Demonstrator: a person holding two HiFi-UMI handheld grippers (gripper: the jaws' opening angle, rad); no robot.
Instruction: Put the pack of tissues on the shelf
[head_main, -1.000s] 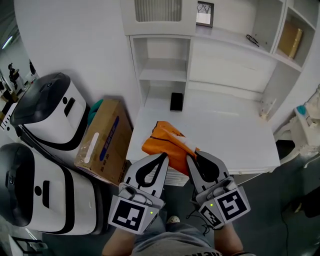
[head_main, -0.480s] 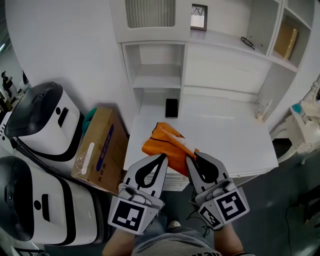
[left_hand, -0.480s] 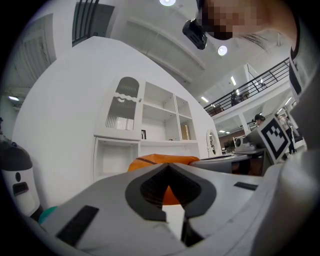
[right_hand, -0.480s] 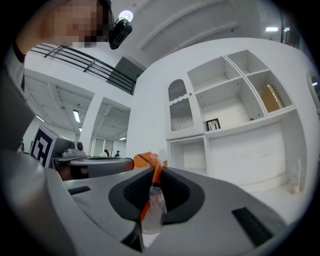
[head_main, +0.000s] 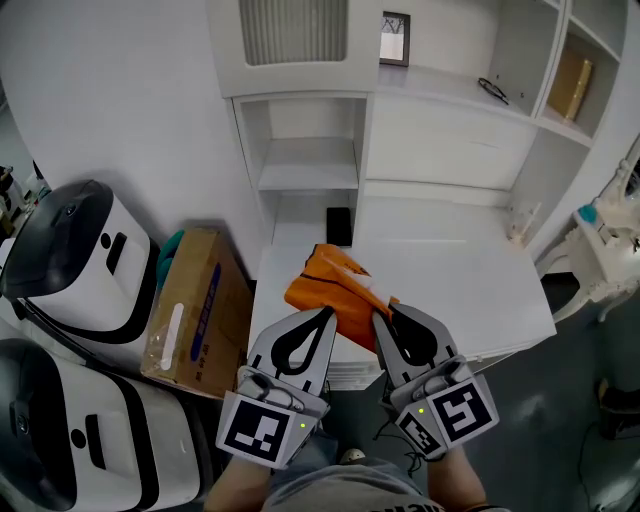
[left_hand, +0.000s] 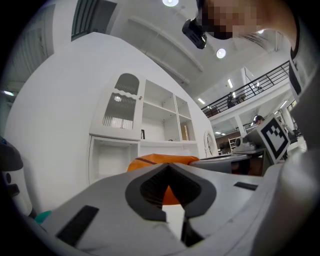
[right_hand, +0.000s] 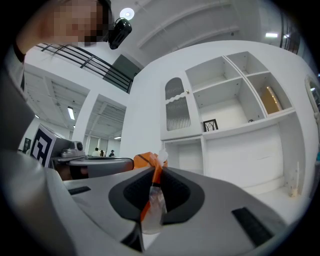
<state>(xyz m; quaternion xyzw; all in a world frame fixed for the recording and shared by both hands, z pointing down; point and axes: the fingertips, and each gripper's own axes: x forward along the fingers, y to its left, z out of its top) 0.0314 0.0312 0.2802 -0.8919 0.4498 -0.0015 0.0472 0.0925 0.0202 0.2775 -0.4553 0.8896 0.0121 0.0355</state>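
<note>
Left hand-held gripper and right hand-held gripper each pinch the pack of tissues, long axis pointing away toward the shelf.

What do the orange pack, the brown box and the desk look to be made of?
pack: thin plastic film, glossy. It wrinkles, and a clear flap shows in the right gripper view.
box: brown cardboard, matte, with what looks like a tape strip.
desk: smooth white board, likely painted or laminated wood. I can't tell which.

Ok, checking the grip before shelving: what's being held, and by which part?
The orange pack of tissues: the right gripper pinches its clear wrapper flap, the left gripper its near edge.
</note>
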